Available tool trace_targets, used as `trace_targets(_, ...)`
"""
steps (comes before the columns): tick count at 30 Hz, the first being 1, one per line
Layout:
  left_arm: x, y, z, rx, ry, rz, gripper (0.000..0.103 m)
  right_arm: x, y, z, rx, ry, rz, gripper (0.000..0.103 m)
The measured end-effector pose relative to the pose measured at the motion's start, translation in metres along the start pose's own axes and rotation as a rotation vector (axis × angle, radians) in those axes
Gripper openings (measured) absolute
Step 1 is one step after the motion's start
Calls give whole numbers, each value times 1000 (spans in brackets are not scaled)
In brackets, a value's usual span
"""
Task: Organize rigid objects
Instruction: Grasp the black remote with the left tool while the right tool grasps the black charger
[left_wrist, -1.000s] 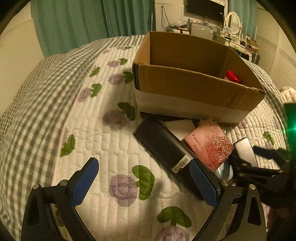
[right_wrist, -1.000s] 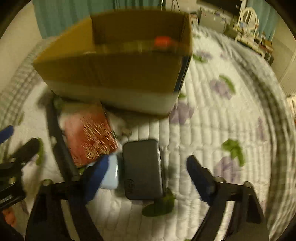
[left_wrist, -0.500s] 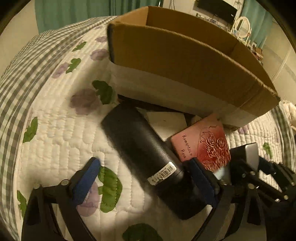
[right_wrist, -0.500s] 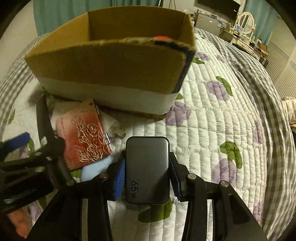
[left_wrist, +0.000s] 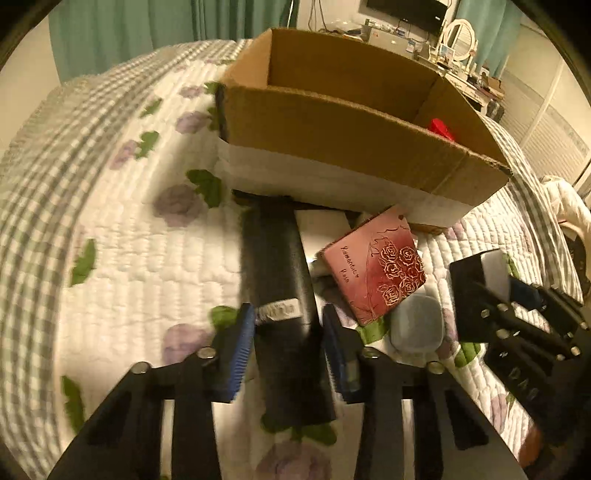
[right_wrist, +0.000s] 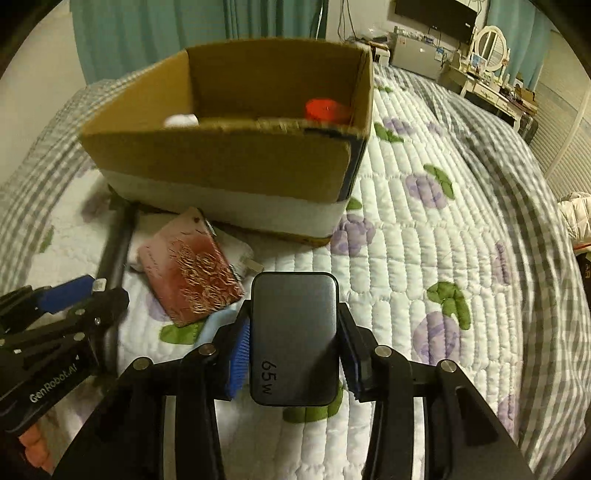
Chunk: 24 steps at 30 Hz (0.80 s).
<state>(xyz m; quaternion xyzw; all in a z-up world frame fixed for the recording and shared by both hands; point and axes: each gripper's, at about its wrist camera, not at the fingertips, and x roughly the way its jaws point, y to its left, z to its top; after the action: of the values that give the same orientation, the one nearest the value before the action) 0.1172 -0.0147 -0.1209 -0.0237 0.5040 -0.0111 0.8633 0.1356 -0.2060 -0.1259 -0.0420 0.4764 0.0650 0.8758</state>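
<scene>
Resting on the quilted bed (right_wrist: 461, 229), cardboard box (right_wrist: 229, 173) awaits items. Left gripper (left_wrist: 288, 332) jaws clenched around black cylinder (left_wrist: 277, 266); right gripper (right_wrist: 293, 343) grasping 65 W charger (right_wrist: 293, 332). Step: pickup. Next, lift both over box rim.

A grey slab-shaped power bank (right_wrist: 294, 338), marked "65 W", is held flat between the pads of the right gripper (right_wrist: 293, 354). A long black cylinder (left_wrist: 282, 295) with a white label is clasped between the pads of the left gripper (left_wrist: 288, 343), extending ahead to the open cardboard box (left_wrist: 332, 122). A pink rose-embossed case (left_wrist: 373, 267) lies right of the left gripper, overlapping a pale blue case (left_wrist: 417, 326).
</scene>
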Motion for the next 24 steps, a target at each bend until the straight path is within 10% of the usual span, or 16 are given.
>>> trace_targets(2,-14,0,2,26,-43,53,0,-14,2,2,-15,-27,4,41)
trace_targets(14,-28,21,-5,1,-12,-18,1,-36,-4,-1,11,-50,32,41)
trace_targets(20,-7,23,3,12,-7,28,50,-25,-2,-2,16,-39,45,41)
trace_targets(24,17,29,13,-15,16,37,50,-14,-7,-3,29,-22,40,41)
